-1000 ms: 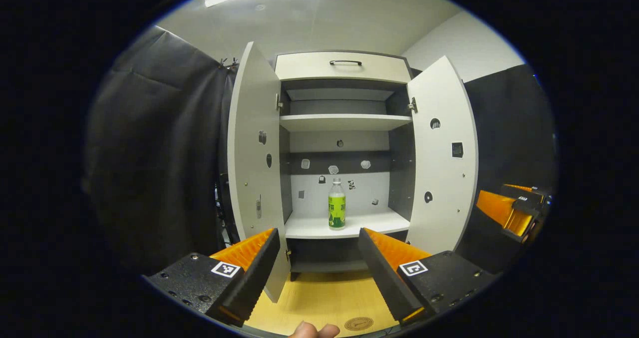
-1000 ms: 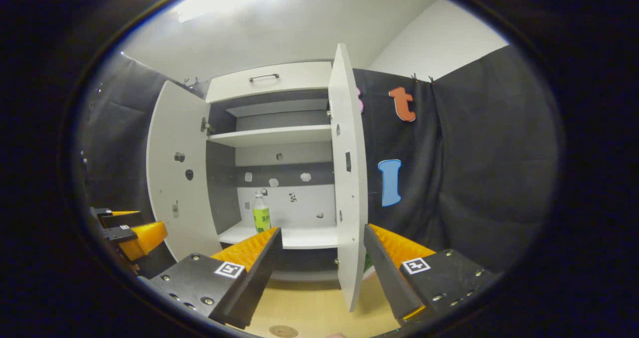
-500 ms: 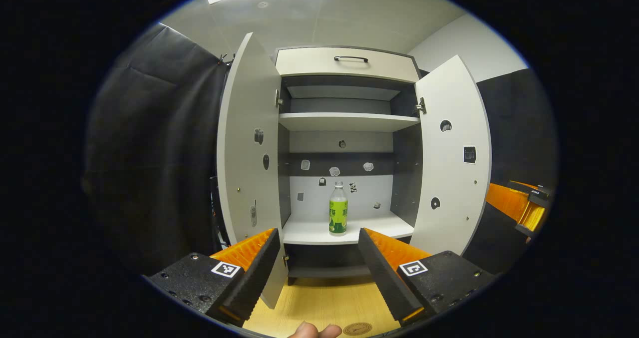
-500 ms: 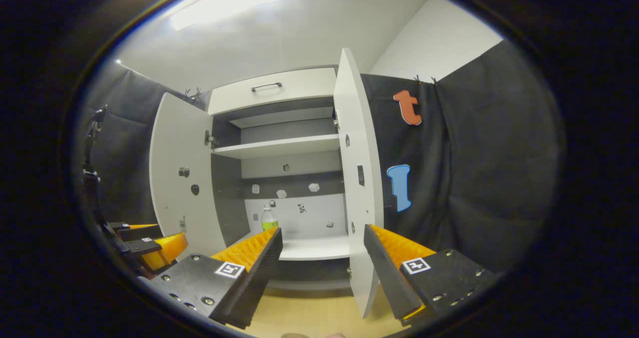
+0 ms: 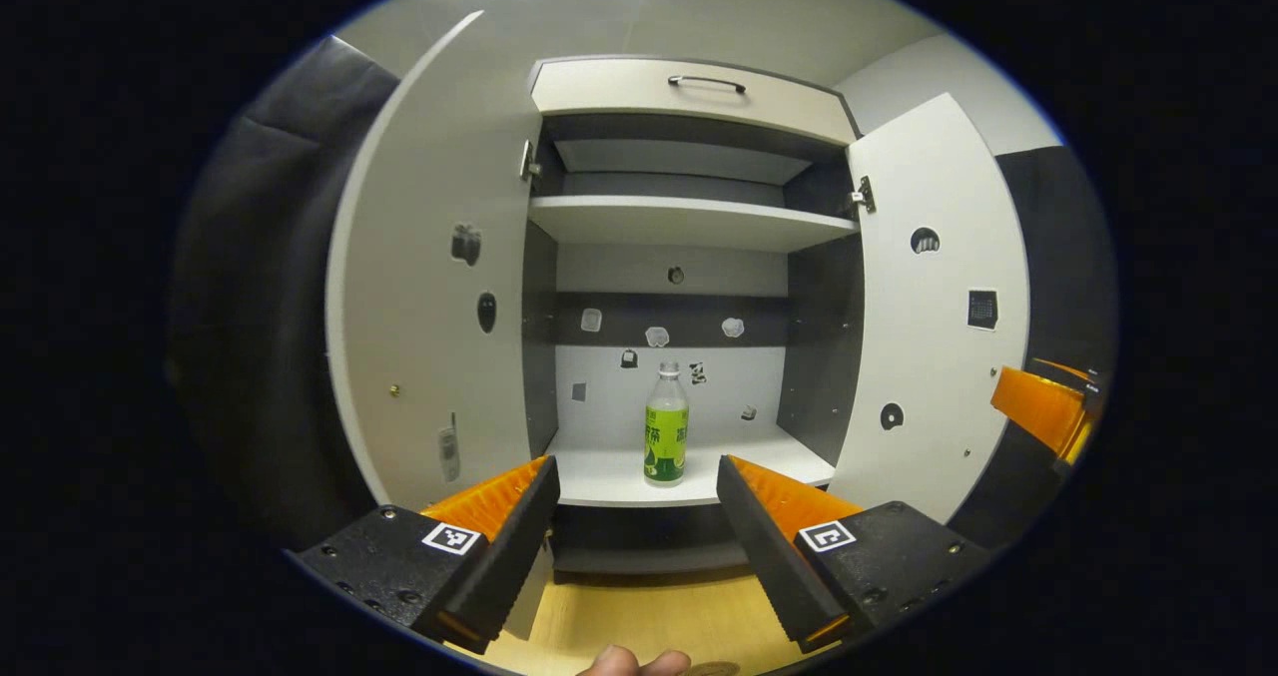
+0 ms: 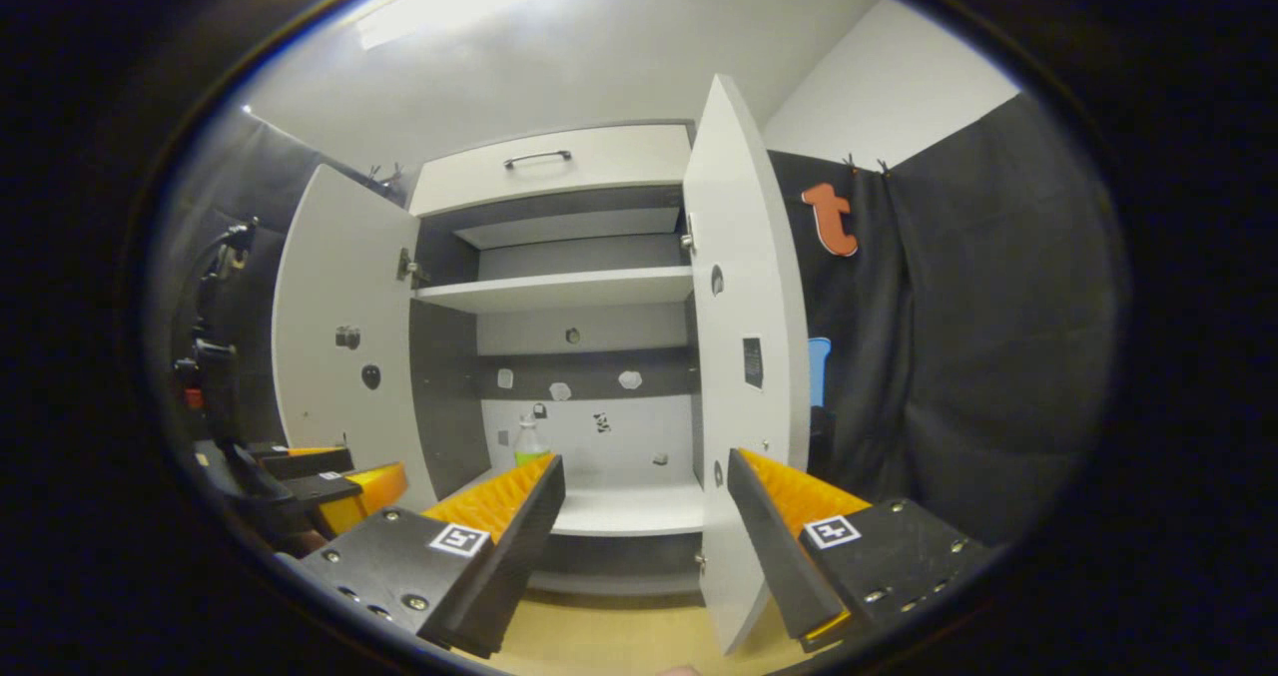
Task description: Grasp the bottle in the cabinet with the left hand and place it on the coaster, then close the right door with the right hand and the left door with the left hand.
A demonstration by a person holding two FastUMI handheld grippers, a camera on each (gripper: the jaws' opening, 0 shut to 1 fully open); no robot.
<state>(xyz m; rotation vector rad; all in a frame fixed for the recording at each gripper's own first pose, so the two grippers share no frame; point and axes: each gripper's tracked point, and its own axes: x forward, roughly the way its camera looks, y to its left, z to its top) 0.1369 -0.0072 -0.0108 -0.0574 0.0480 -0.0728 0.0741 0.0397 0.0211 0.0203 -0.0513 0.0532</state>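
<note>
A clear bottle [image 5: 666,424] with a green label stands upright in the middle of the cabinet's lower white shelf [image 5: 609,476]. Both doors stand open: the left door [image 5: 429,307] and the right door [image 5: 934,327]. My left gripper [image 5: 634,468] is open, in front of the shelf and short of the bottle, with nothing between its fingers. My right gripper [image 6: 644,461] is open too, facing the right door [image 6: 749,356], whose edge is between its fingers farther off. In the right gripper view the bottle's top [image 6: 529,443] shows behind one finger. The coaster's rim [image 5: 714,669] peeks in at the bottom.
The cabinet stands on a wooden table [image 5: 639,621]. It has an upper shelf [image 5: 689,222] and a drawer with a dark handle [image 5: 707,82]. A person's fingertip [image 5: 634,662] shows at the bottom edge. Black cloth hangs on both sides.
Both grippers have moved closer to the cabinet, so the bottle and doors look larger. The coaster has slid almost out of the left gripper view. Both grippers stay open.
</note>
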